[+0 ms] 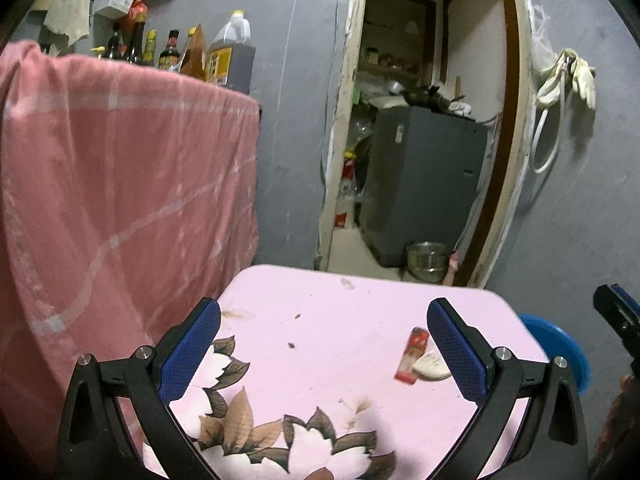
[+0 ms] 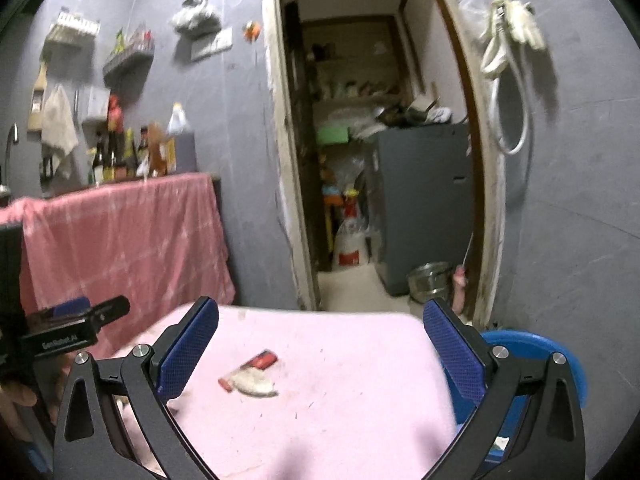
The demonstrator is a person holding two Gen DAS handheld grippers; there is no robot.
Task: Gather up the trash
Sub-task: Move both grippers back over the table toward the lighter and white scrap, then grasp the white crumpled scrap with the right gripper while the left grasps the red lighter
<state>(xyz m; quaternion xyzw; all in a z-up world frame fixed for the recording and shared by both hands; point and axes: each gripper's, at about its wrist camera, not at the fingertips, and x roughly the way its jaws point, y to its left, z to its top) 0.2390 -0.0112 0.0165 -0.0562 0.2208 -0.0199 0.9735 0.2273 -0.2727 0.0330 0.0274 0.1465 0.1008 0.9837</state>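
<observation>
Our right gripper [image 2: 320,354] hangs spread and empty above the pink table [image 2: 360,420]; the red wrapper [image 2: 250,364] and pale crumpled scrap [image 2: 256,385] lie just ahead, left of its centre, the wrapper's long axis slanting far-right. Our left gripper [image 1: 323,350], equally agape, sees them by its right finger. We judge the right nearer. A blue bin [image 2: 560,356] waits right of the table.
</observation>
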